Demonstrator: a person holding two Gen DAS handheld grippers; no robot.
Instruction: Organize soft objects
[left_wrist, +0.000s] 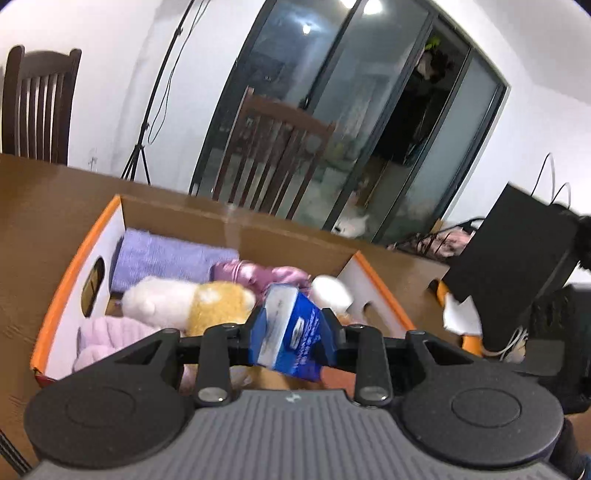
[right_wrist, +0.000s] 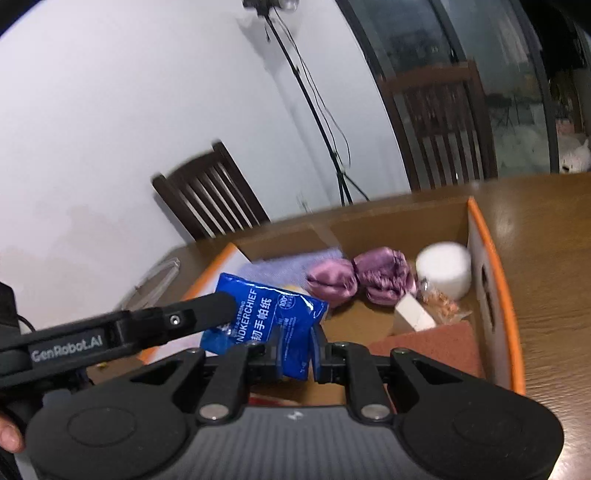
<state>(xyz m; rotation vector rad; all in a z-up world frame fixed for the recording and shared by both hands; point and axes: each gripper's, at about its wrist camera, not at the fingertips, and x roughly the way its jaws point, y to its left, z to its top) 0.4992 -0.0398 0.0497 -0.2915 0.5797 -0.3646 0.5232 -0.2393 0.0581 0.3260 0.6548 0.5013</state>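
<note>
A blue pack of paper handkerchiefs (left_wrist: 291, 332) hangs over an open cardboard box with an orange rim (left_wrist: 74, 266). My left gripper (left_wrist: 293, 326) is shut on the pack's sides. In the right wrist view my right gripper (right_wrist: 295, 352) is shut on the lower corner of the same pack (right_wrist: 266, 314), and one of the left gripper's fingers (right_wrist: 192, 317) lies across its left end. The box (right_wrist: 495, 266) holds a lavender towel (left_wrist: 162, 262), pink satin bundles (right_wrist: 362, 277), a white and yellow plush (left_wrist: 184, 302), a pink knit piece (left_wrist: 107, 336) and a white roll (right_wrist: 445, 267).
The box stands on a brown wooden table (right_wrist: 554, 240). Dark wooden chairs (right_wrist: 210, 199) stand behind it, with a tripod (right_wrist: 332, 147) by the wall. A black boxy object (left_wrist: 513, 258) and a white and orange plush (left_wrist: 460, 314) lie at the right. A clear plastic item (right_wrist: 155, 280) sits left of the box.
</note>
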